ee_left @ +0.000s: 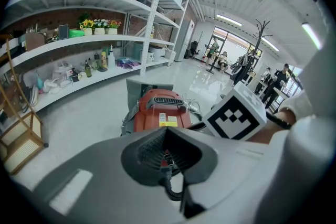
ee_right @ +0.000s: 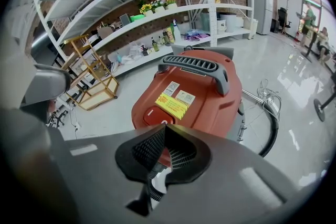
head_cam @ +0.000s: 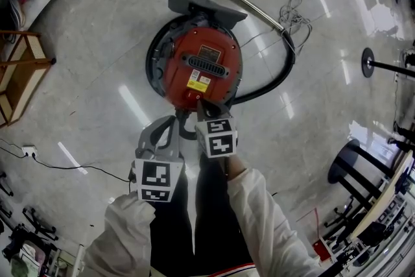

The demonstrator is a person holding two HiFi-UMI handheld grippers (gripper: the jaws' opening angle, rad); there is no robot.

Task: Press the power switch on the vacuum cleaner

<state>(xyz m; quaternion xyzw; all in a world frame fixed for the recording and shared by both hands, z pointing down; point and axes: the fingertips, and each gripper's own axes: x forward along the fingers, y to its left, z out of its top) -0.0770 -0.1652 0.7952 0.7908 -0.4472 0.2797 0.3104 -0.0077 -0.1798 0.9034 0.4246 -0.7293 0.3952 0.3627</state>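
A red round vacuum cleaner with a dark grey handle stands on the pale floor. Its red oval power switch sits on the near edge, below a yellow label. My right gripper is shut, and its tip is at the vacuum's near edge, right over the switch and partly hiding it. I cannot tell whether it touches. My left gripper is also shut on nothing and hangs just left of the right one, short of the vacuum.
A black hose curves round the vacuum's right side to a metal wand. A coiled cord lies beyond. A wooden rack stands at left, a cable and plug lie on the floor, and stools stand at right. Shelves line the wall.
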